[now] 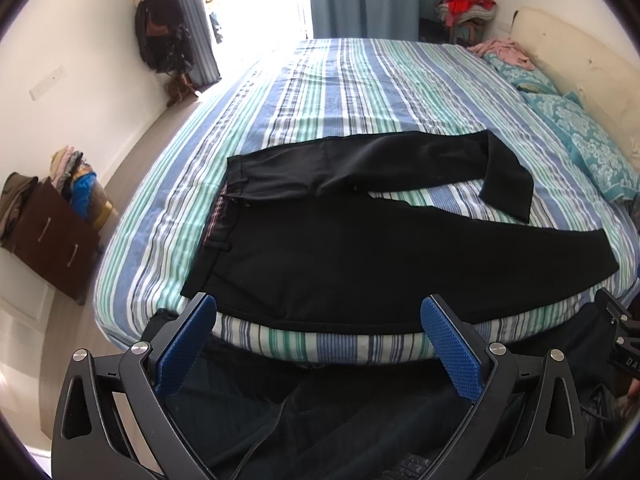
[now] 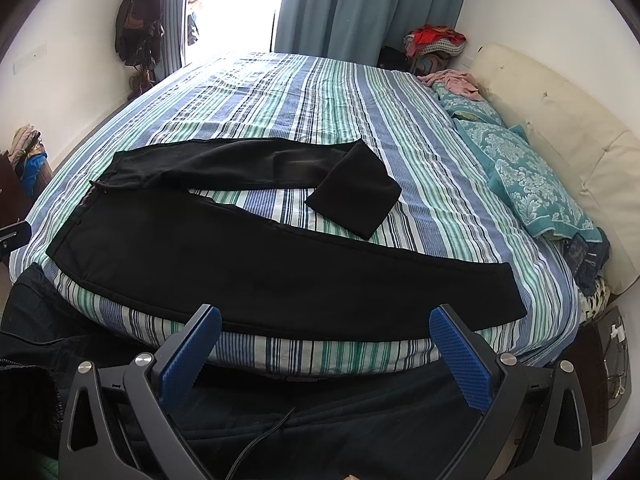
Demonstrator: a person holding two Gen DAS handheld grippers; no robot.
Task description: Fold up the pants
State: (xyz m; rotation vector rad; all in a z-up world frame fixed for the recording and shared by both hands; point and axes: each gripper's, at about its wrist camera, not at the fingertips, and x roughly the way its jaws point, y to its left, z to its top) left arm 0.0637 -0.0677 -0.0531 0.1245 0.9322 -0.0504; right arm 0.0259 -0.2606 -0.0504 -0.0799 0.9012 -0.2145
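Black pants (image 1: 360, 248) spread flat on striped bed (image 1: 340, 92), waistband left, far cuff doubled back; left gripper (image 1: 318, 312) and right gripper (image 2: 325, 322) held apart, empty, near edge, ready for folding.

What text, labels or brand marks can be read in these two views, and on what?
"DA": cut-off white letters on the right gripper body, at the edge of the left wrist view; the rest is out of frame.
Pants: patterned inner waistband, no legible label.
Bed, pillows, drawer unit: no text.
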